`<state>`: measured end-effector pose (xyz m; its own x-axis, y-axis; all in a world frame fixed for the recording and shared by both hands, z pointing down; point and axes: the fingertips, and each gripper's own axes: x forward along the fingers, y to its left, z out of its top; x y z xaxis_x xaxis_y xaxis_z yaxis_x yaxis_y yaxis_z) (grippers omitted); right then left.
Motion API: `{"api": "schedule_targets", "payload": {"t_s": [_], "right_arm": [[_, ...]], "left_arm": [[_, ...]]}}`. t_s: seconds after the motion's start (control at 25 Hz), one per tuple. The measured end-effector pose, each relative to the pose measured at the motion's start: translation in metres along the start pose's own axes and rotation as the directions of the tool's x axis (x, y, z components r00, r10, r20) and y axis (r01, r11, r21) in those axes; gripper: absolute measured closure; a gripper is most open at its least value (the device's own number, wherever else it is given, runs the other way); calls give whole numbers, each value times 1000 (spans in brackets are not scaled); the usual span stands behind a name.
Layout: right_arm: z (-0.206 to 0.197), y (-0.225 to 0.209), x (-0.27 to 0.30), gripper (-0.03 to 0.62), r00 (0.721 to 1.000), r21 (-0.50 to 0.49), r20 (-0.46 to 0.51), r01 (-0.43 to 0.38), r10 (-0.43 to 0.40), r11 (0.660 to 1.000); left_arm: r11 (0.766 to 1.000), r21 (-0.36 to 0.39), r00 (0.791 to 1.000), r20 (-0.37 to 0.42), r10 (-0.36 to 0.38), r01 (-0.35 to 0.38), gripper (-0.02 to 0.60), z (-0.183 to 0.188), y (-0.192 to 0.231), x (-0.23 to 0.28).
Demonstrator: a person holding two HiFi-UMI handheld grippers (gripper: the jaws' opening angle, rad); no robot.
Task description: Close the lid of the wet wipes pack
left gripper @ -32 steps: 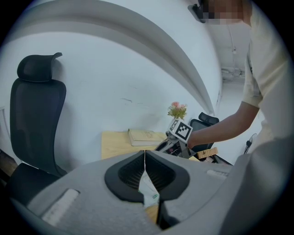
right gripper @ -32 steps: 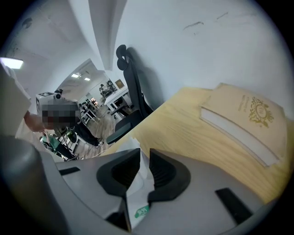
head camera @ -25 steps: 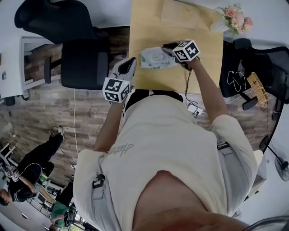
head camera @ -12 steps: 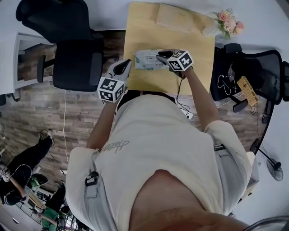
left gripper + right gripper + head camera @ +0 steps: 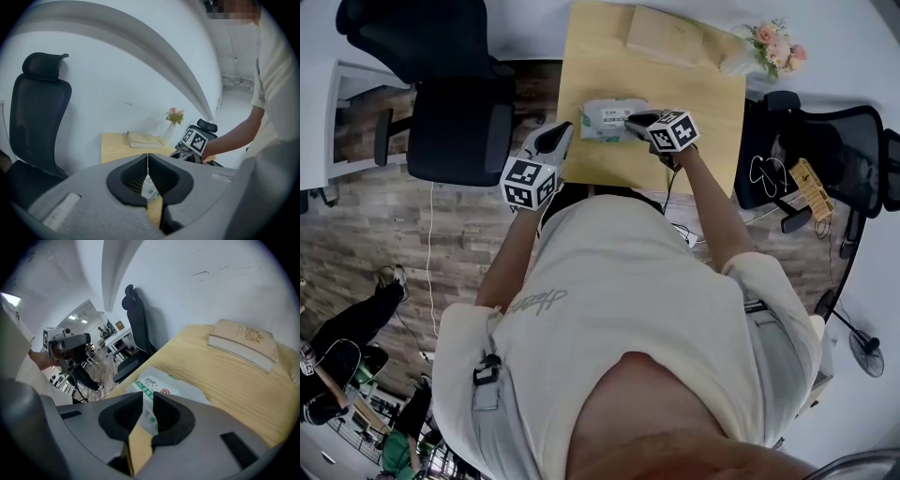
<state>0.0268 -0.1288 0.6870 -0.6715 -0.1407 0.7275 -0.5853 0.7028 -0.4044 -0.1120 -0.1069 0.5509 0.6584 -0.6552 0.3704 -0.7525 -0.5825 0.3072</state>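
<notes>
The wet wipes pack (image 5: 609, 116), white with green print, lies flat on the wooden table (image 5: 708, 94) near its front edge. My right gripper (image 5: 635, 120) hovers at the pack's right end, its jaws drawn together to a thin slit with nothing held. In the right gripper view the pack (image 5: 161, 383) lies just beyond the right gripper (image 5: 147, 398); whether its lid is raised I cannot tell. My left gripper (image 5: 564, 131) hangs off the table's left front corner, shut and empty. In the left gripper view a sliver of the pack (image 5: 150, 187) shows below the left gripper (image 5: 147, 157).
A tan book (image 5: 664, 36) lies at the table's far edge, and a vase of flowers (image 5: 769, 42) stands at the far right corner. Black office chairs stand left (image 5: 455, 127) and right (image 5: 825, 141) of the table. A person (image 5: 347, 337) stands on the floor at lower left.
My right gripper has drawn back a little from over the pack toward its right end. The left gripper has barely moved.
</notes>
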Motion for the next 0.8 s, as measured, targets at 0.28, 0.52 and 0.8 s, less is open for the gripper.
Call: {"api": "schedule_targets", "payload": {"t_s": [0.28,0.52,0.8], "right_arm": [[-12,-6,9,528,999,82,-33,9,-6,997],[-13,-9,16,530,997,128,-63,50,-43,990],[-18,-20,21,591,985,140,-100,152,-139,978]], "left_arm": [[1000,-13,1000,-8,-4,4,565,-6,-3,-6],[1000,-21,1000,-24,-14,14,565,-14,-1,-8],[999,-36,1000,-22,-16,16,565,-16,2,-5]]}}
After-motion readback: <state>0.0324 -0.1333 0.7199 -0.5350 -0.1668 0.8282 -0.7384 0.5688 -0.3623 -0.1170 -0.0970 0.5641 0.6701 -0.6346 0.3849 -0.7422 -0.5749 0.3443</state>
